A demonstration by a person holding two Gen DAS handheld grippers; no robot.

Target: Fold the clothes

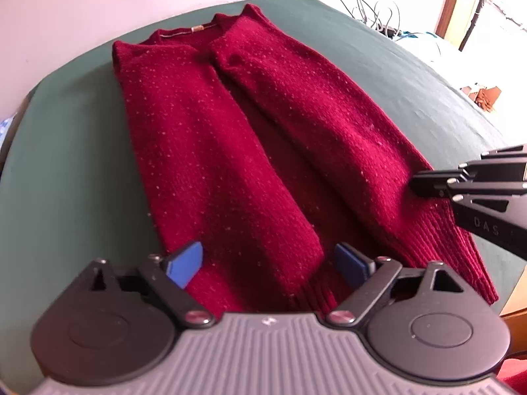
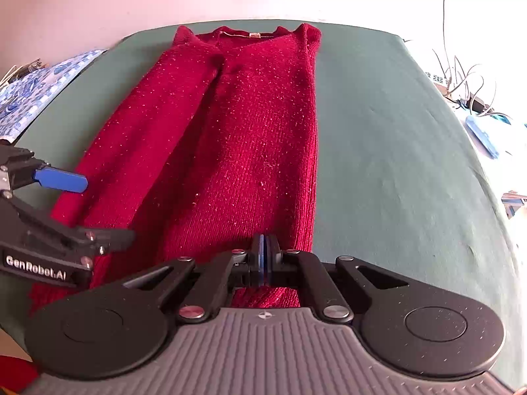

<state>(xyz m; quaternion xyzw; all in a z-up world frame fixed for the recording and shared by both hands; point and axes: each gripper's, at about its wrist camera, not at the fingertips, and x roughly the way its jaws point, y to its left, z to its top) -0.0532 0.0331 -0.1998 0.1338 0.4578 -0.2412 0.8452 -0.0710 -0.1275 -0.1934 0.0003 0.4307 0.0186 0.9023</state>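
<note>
Nearest the lens, the left gripper [image 1: 266,265] stands wide over the hem of the dark red speckled knit sweater [image 1: 230,138] on the green table cover [image 1: 66,171], the right gripper [image 2: 264,258] closed and apparently empty; both sides are folded inward, crosswise folding remaining.

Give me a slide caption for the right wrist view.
Right tool shut at the hem of a red sweater on green cloth.
</note>
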